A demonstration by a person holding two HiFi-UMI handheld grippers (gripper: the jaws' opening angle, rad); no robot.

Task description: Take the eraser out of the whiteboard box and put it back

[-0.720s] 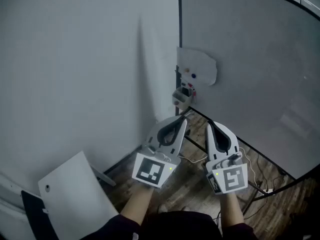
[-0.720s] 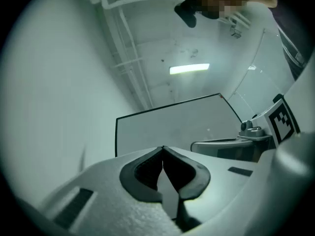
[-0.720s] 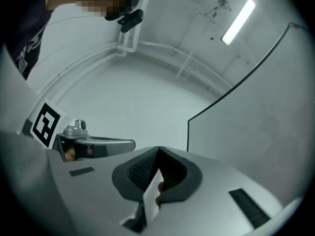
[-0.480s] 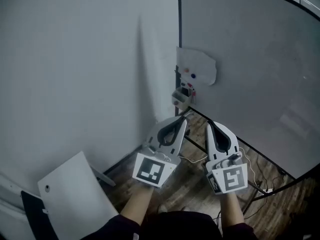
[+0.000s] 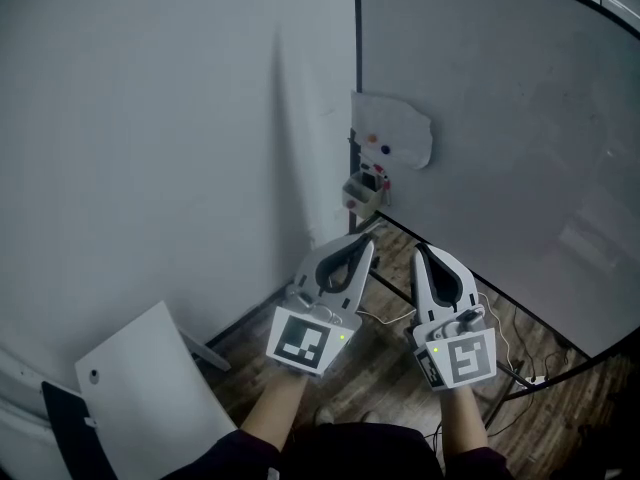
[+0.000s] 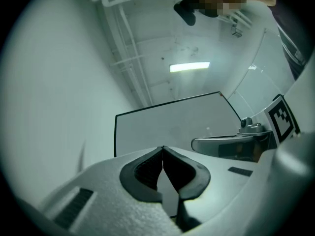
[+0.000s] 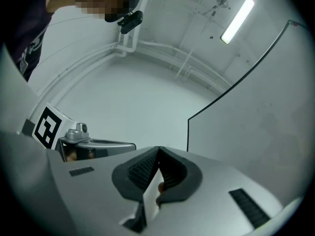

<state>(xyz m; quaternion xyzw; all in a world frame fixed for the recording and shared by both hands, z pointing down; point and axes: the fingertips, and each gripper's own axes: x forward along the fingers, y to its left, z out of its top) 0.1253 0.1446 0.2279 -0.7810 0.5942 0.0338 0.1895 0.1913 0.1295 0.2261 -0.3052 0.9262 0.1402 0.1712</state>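
A white box [image 5: 393,136] hangs on the left edge of the whiteboard [image 5: 500,118], with small coloured items on its face. Just under it sits a small grey block [image 5: 361,196]; whether that is the eraser I cannot tell. My left gripper [image 5: 368,238] and right gripper [image 5: 418,249] are held side by side below the box, pointing up towards it and well short of it. Both are shut with nothing between the jaws, as the left gripper view [image 6: 163,148] and the right gripper view [image 7: 158,149] confirm. Each gripper view shows only the whiteboard [image 6: 172,122] and ceiling beyond the tips.
A grey wall [image 5: 180,118] meets the whiteboard at the corner. A white panel [image 5: 150,388] leans at the lower left. The whiteboard's black frame bar [image 5: 480,293] and loose cables [image 5: 512,356] cross the wooden floor [image 5: 375,373] under my hands.
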